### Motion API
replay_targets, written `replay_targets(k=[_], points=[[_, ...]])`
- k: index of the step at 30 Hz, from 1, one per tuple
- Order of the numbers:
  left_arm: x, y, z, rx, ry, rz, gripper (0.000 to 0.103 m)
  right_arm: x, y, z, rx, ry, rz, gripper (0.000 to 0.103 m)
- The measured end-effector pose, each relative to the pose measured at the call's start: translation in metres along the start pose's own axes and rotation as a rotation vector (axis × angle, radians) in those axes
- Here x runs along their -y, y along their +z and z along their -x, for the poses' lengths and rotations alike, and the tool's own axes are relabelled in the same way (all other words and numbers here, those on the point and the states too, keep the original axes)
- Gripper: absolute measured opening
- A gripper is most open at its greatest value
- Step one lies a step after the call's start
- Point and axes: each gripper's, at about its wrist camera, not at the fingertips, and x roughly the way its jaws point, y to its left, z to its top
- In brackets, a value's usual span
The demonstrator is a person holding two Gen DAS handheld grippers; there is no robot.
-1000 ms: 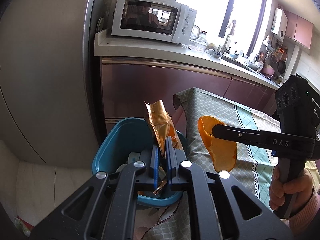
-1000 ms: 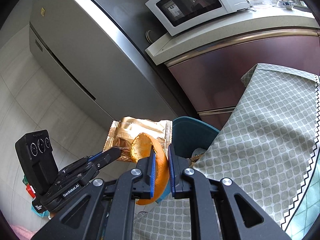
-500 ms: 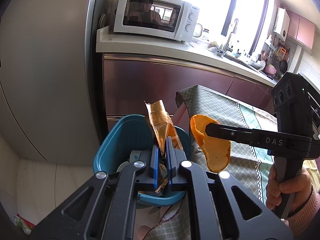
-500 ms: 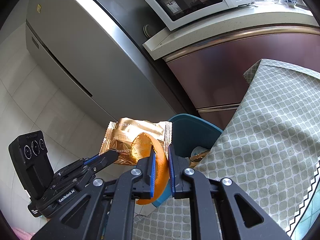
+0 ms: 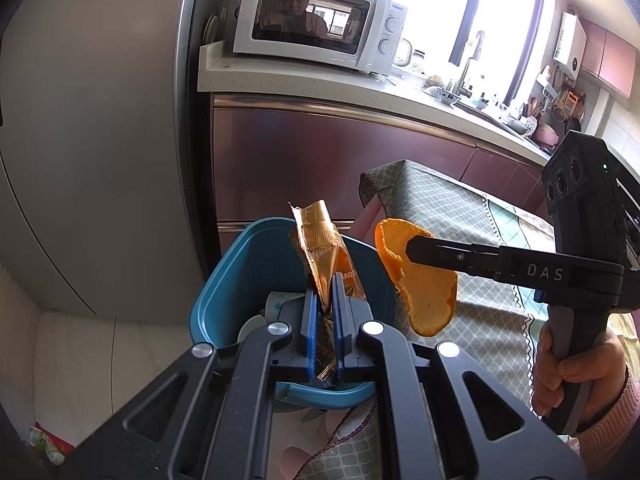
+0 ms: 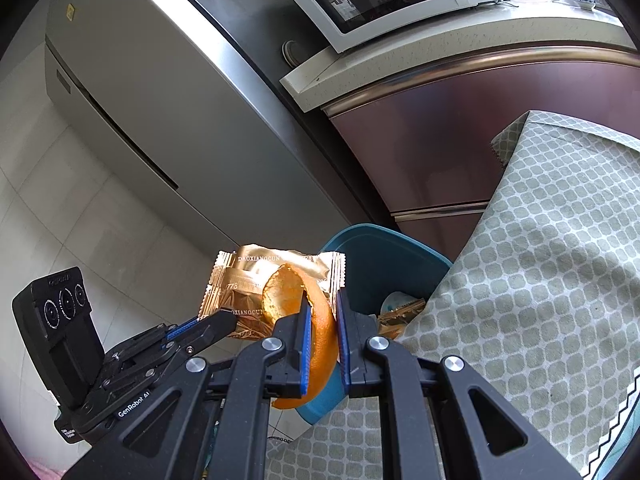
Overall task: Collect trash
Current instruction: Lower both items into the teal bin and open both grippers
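Note:
My left gripper [image 5: 323,280] is shut on a gold foil wrapper [image 5: 320,244] that stands up from its blue pads, right above the teal bin [image 5: 228,280]. My right gripper [image 6: 322,300] is shut on a curved orange peel [image 6: 280,294], held just to the right of the bin's rim over the table edge. In the left wrist view the right gripper [image 5: 408,246] reaches in from the right with the orange peel [image 5: 424,292]. In the right wrist view the left gripper [image 6: 228,316] pinches the gold foil wrapper [image 6: 236,280] beside the teal bin [image 6: 384,256], which holds other trash.
A table with a green patterned cloth [image 5: 480,300] stands right of the bin. Behind it are maroon cabinets [image 5: 320,160], a counter with a white microwave [image 5: 316,36] and a steel fridge [image 6: 160,100]. A person's hand [image 5: 572,372] holds the right gripper's handle.
The right gripper has carried the orange peel leftward, closer to the bin and the wrapper. The left gripper has stayed over the bin with the wrapper.

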Motion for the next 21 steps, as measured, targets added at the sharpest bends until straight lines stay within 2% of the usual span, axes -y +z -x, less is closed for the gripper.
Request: replay_targets(k=[21], points=[[-0.001, -0.001, -0.019, -0.036, 0.011, -0.001, 0.007, 0.004, 0.000, -0.020, -0.018, -0.015, -0.026, 0.011]])
